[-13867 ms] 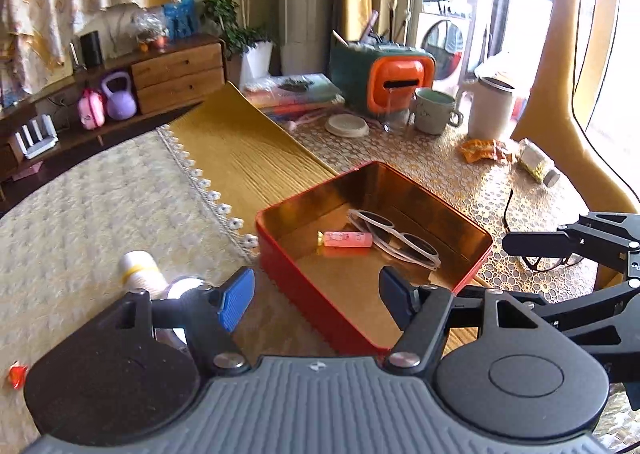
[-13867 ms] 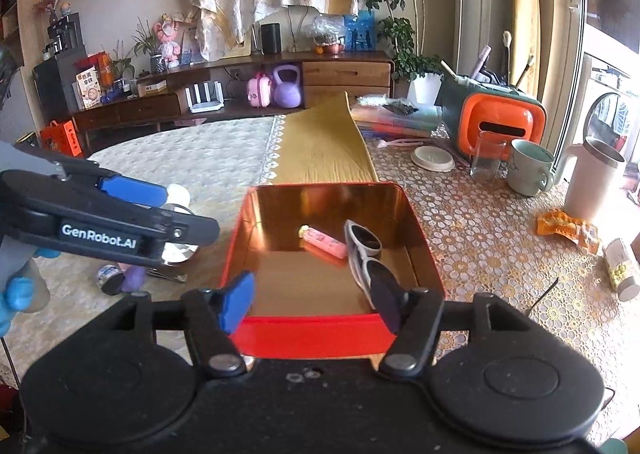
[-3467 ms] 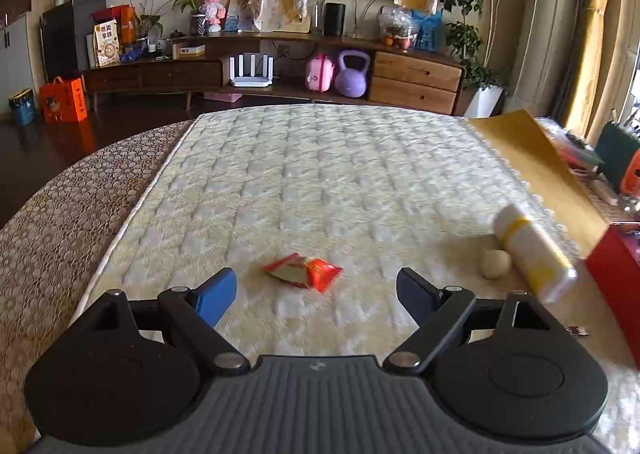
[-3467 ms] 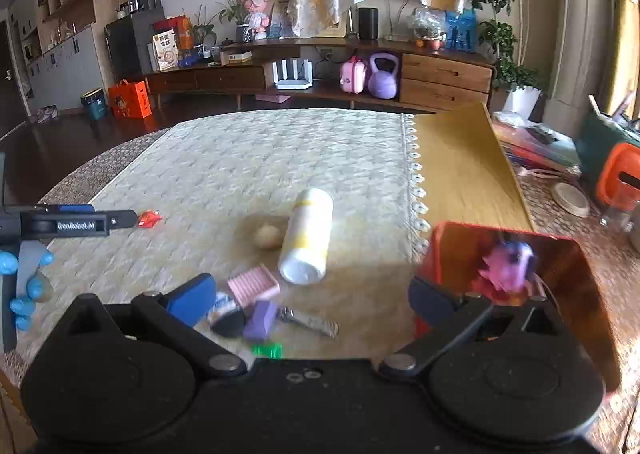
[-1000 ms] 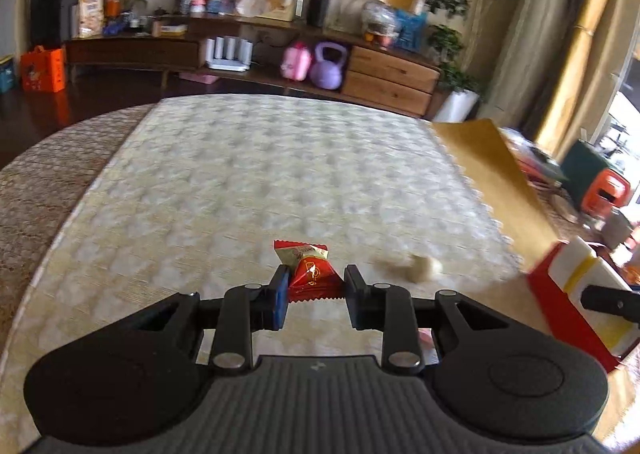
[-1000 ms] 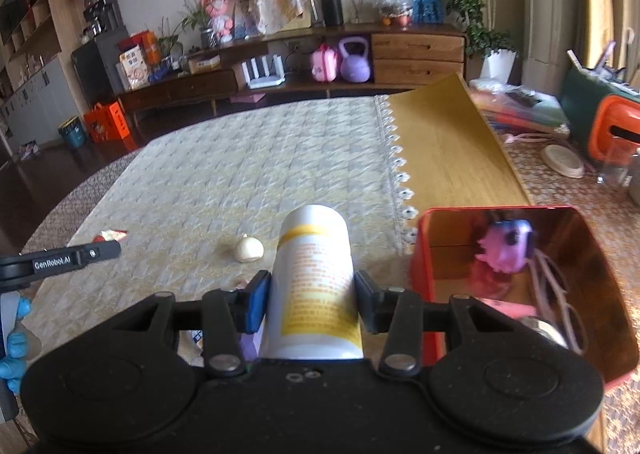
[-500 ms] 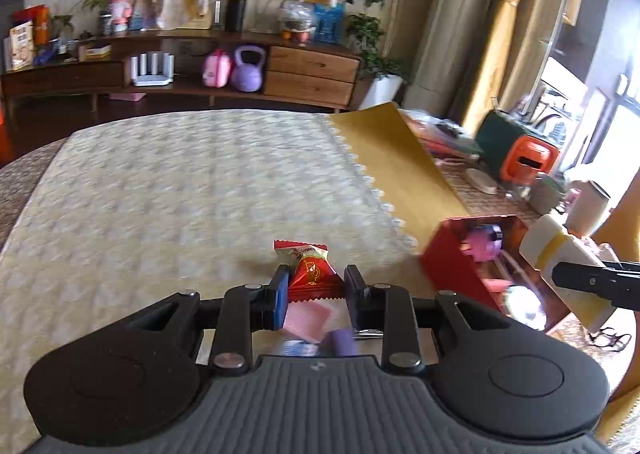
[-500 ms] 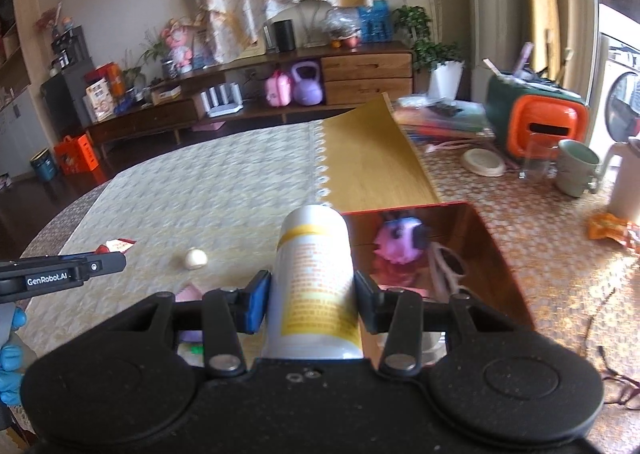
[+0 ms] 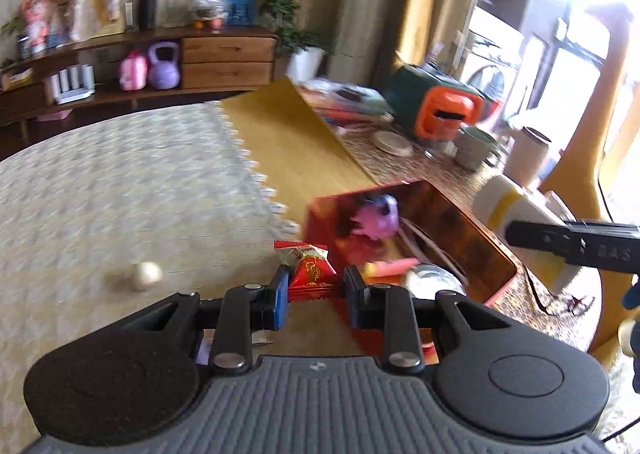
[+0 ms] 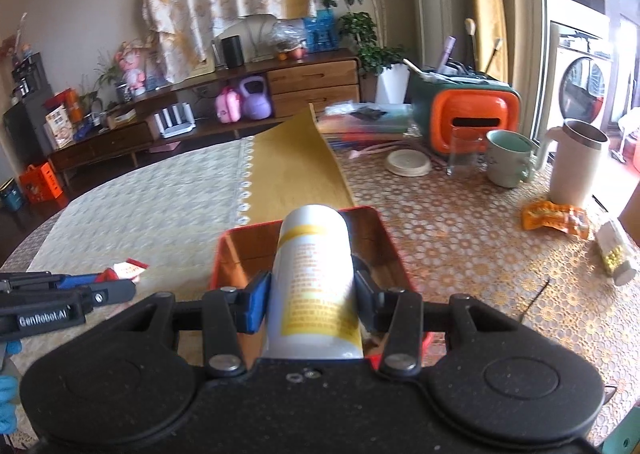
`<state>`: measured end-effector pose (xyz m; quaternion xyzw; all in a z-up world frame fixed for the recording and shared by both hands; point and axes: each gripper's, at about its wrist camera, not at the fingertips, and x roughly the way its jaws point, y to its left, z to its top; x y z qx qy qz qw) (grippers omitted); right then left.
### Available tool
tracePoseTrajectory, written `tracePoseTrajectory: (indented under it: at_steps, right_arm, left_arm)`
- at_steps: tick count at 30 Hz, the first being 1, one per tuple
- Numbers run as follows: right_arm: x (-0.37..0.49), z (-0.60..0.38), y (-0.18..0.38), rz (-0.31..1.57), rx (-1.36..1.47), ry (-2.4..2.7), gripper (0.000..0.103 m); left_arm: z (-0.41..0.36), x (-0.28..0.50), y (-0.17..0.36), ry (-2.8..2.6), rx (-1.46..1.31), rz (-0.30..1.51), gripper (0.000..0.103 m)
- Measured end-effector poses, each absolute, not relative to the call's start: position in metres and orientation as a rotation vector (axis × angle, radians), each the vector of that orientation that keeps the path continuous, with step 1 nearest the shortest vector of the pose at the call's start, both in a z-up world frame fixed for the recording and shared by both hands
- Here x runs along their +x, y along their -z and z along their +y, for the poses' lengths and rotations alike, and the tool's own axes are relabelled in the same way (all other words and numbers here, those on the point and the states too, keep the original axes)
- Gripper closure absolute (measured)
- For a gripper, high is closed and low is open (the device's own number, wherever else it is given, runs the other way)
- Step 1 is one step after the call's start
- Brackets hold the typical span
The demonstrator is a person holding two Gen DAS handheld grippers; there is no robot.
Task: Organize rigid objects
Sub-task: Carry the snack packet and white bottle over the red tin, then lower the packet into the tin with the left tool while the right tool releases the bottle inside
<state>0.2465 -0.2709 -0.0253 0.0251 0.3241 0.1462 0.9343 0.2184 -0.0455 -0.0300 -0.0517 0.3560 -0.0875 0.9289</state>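
My left gripper is shut on a red candy wrapper and holds it just left of the red tin box. The box holds a purple toy, sunglasses and a pink item. My right gripper is shut on a white bottle with a yellow band, held over the near end of the red tin box. The bottle also shows in the left wrist view, at the box's right side. The left gripper with the wrapper shows at the left of the right wrist view.
A small beige ball lies on the cream mat. At the back right stand an orange-green holder, a glass, a mug and a white jug. An orange snack bag, a small jar and glasses lie right of the box.
Both grippers have swung right toward the box. The bottle now hangs over the box's near end, and the wrapper has come up beside the box's left wall.
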Motion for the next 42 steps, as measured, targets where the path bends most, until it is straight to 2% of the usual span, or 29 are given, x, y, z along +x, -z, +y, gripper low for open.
tracePoseTrajectory:
  at_steps: [8,20,42]
  right_arm:
    - [0.264,-0.285,0.040,0.681,0.050,-0.281,0.059]
    - [0.303,-0.285,0.062,0.721,0.017,-0.276,0.059]
    - [0.324,-0.277,0.092,0.763,-0.055,-0.264,0.059]
  left_arm:
    - [-0.094,0.257,0.043,0.245,-0.049,0.773,0.075]
    - [-0.124,0.322,0.073,0.262,-0.002,0.865,0.075]
    - [-0.138,0.352,0.099,0.214,0.056,0.954,0.075]
